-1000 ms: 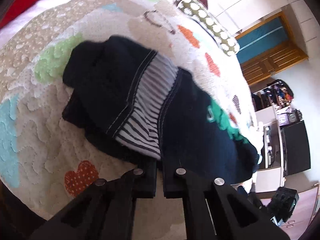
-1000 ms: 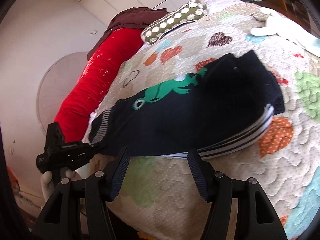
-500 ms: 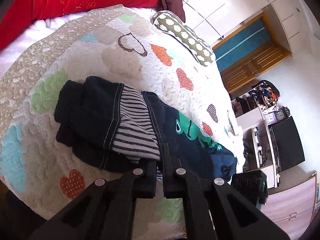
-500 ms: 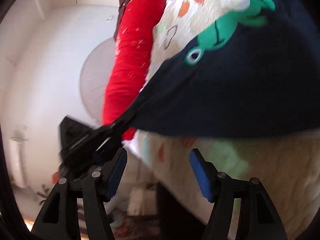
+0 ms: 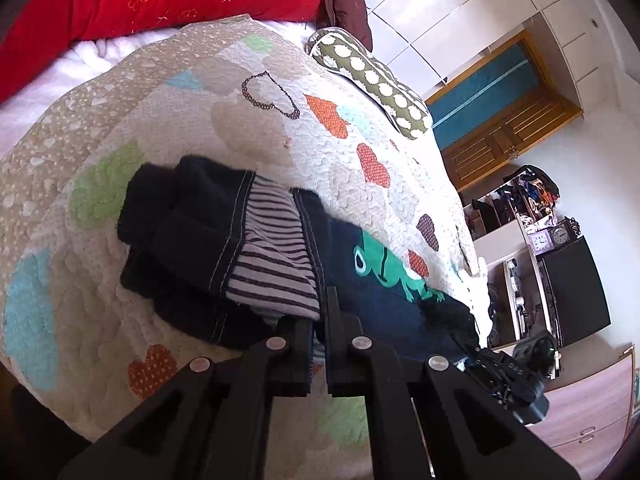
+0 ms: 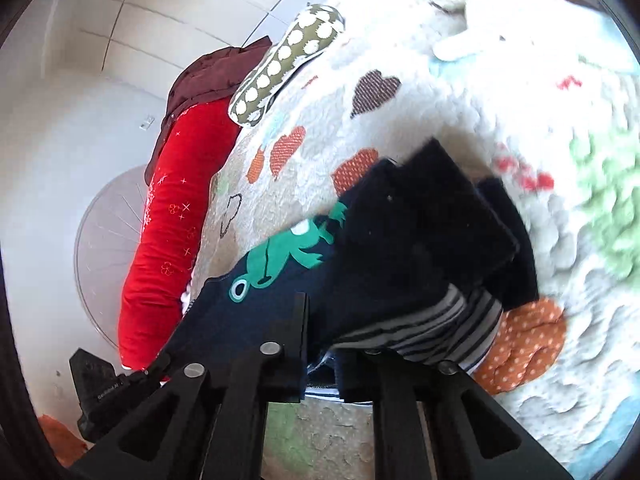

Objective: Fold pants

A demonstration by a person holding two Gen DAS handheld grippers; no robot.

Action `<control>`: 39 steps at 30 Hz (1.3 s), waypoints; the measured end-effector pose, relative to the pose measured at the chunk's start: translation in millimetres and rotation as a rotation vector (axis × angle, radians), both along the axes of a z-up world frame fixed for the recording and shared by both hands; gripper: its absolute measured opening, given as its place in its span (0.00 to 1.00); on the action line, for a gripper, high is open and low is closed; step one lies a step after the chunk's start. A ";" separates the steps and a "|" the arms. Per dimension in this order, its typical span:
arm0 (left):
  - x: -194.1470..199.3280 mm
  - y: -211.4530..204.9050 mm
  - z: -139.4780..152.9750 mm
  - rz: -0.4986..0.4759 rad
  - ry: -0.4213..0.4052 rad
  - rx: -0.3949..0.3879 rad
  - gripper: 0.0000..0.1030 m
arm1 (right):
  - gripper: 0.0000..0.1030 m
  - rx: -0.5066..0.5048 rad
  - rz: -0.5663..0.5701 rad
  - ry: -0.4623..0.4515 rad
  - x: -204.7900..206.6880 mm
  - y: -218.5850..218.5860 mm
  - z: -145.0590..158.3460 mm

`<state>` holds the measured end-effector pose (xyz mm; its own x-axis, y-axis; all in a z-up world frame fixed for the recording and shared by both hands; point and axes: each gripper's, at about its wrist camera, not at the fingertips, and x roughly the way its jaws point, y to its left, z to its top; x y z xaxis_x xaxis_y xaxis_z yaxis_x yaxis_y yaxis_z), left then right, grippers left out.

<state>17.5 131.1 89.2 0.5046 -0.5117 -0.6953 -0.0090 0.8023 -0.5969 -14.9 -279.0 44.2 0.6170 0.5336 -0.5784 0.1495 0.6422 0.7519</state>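
Small navy pants (image 5: pixel 188 240) with a grey striped waistband and a green frog print (image 5: pixel 384 268) lie folded on the quilted bed cover (image 5: pixel 240 128). My left gripper (image 5: pixel 320 320) is shut on the near edge of the pants by the striped band. In the right wrist view the pants (image 6: pixel 400 248) show the frog (image 6: pixel 280 256) and striped band (image 6: pixel 448 324). My right gripper (image 6: pixel 322 340) is shut on the pants' near edge. The right gripper also shows in the left wrist view (image 5: pixel 508 376), and the left gripper in the right wrist view (image 6: pixel 104 392).
A red bolster (image 5: pixel 152 4) and a green polka-dot pillow (image 5: pixel 372 80) lie at the bed's far side. A white soft toy (image 6: pixel 460 44) lies on the cover. Shelves and a black cabinet (image 5: pixel 572 288) stand beyond the bed.
My right gripper, open a second ago, has closed on the pants' near edge. The pants have settled onto the bed after being lifted. My left gripper stays shut on them.
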 end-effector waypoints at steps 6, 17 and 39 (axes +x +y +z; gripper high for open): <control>62.6 -4.3 15.0 0.009 0.002 0.074 0.04 | 0.10 0.037 0.035 -0.004 42.3 -4.7 26.4; 201.3 -10.5 -36.0 -0.039 0.161 0.042 0.07 | 0.50 -0.274 -0.062 0.150 193.9 -0.2 6.1; 61.8 76.1 -30.1 0.027 0.113 0.160 0.59 | 0.67 -0.351 -0.118 0.026 -0.2 -35.6 12.2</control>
<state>79.2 207.2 59.1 0.4304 -0.3777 -0.8198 -0.0916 0.8853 -0.4560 -15.1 -314.6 56.4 0.6454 0.2262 -0.7296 0.2540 0.8373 0.4842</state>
